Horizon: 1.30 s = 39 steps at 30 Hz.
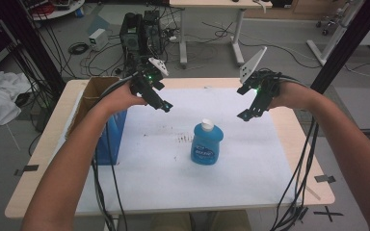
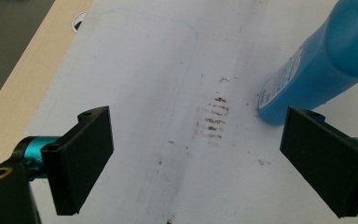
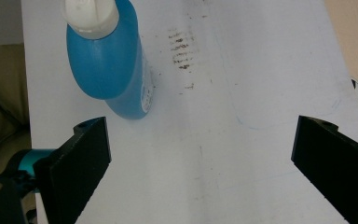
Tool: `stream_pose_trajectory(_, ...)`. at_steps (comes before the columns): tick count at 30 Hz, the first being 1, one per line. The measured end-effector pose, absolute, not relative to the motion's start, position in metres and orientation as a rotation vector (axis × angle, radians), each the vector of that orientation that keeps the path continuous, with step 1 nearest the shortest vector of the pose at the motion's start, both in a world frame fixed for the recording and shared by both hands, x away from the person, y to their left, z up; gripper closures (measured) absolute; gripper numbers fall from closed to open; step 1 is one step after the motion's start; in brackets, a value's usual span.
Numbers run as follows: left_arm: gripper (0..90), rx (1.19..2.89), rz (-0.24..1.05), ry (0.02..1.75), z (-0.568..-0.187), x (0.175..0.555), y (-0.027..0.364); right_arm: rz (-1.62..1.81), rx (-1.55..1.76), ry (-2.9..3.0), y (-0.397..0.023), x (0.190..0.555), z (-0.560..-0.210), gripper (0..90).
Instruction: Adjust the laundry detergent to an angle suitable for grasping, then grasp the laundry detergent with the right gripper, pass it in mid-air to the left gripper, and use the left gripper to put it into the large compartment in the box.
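Both forearms entered from the bottom of the high view, and I held the left gripper [image 1: 166, 107] and right gripper [image 1: 242, 116] above the table [image 1: 53, 130], jaws spread and empty. Between them, the blue bottle [image 1: 205, 144] stood upright on the white sheet [image 1: 250, 163], beside brown stains [image 2: 213, 120]. I could not read its label.

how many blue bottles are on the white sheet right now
1. The blue bottle stands upright near the middle of the white sheet, capped in white, between the two open hand-held grippers. The blue box at the left could hide something behind it.
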<state>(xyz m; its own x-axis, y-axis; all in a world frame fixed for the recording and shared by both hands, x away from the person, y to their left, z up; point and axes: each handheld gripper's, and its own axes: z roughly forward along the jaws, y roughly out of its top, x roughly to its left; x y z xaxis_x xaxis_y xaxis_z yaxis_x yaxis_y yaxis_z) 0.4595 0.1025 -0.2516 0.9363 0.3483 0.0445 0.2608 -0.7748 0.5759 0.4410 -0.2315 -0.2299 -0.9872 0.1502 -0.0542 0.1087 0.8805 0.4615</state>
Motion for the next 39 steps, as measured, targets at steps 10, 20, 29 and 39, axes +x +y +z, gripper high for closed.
stream_pose_trajectory(10, 9.6, 2.528, 0.196, 0.413, -0.2537, 0.4609, 0.0992, 0.722, 0.203, 2.955, -0.2335, 0.4411, -0.2294, 3.5)
stream_pose_trajectory(20, 9.5, 2.562, 0.196, 0.385, -0.2533, 0.4607, 0.0982, 0.728, 0.194, 2.953, -0.2326, 0.4396, -0.2289, 3.5)
stream_pose_trajectory(29, 9.5, 2.562, 0.192, 0.387, -0.2544, 0.462, 0.098, 0.726, 0.195, 2.955, -0.2331, 0.4394, -0.2289, 3.5)
stream_pose_trajectory(39, 9.6, 2.57, 0.191, 0.373, -0.255, 0.4641, 0.0972, 0.726, 0.199, 2.958, -0.2329, 0.4418, -0.2303, 3.5)
